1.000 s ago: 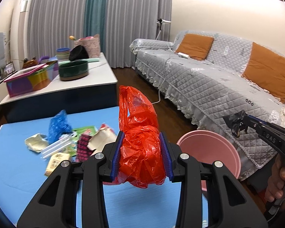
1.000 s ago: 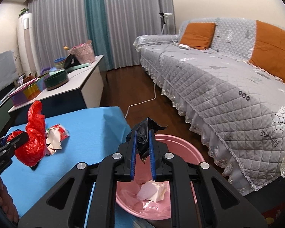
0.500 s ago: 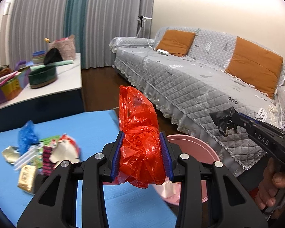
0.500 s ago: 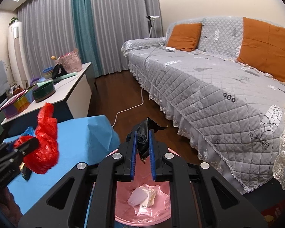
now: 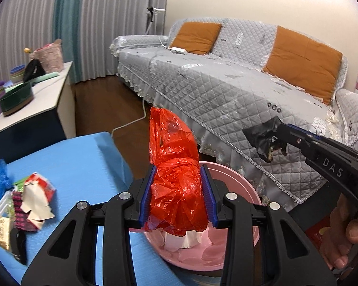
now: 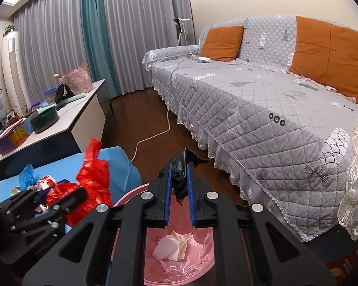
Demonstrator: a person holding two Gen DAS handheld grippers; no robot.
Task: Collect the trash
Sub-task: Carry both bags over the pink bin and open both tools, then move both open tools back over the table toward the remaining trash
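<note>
My left gripper [image 5: 177,197] is shut on a crumpled red plastic bag [image 5: 176,166] and holds it over the near rim of the pink basin [image 5: 236,181]. The bag also shows in the right wrist view [image 6: 93,181]. My right gripper [image 6: 179,195] is shut on a scrap of black plastic [image 6: 179,166] and holds it above the basin [image 6: 198,262]; in the left wrist view the scrap [image 5: 265,140] hangs at the right. White crumpled paper [image 6: 171,247] lies in the basin. Several wrappers [image 5: 31,195] lie on the blue table [image 5: 83,157].
A grey quilted sofa [image 6: 262,100] with orange cushions fills the right side. A white side table [image 6: 66,119] with bowls and boxes stands at the left. A white cable [image 6: 155,135] runs across the dark wood floor.
My left gripper has carried the red bag to the right, from over the table to over the basin's rim. The right gripper has risen a little and stays over the basin with the black scrap.
</note>
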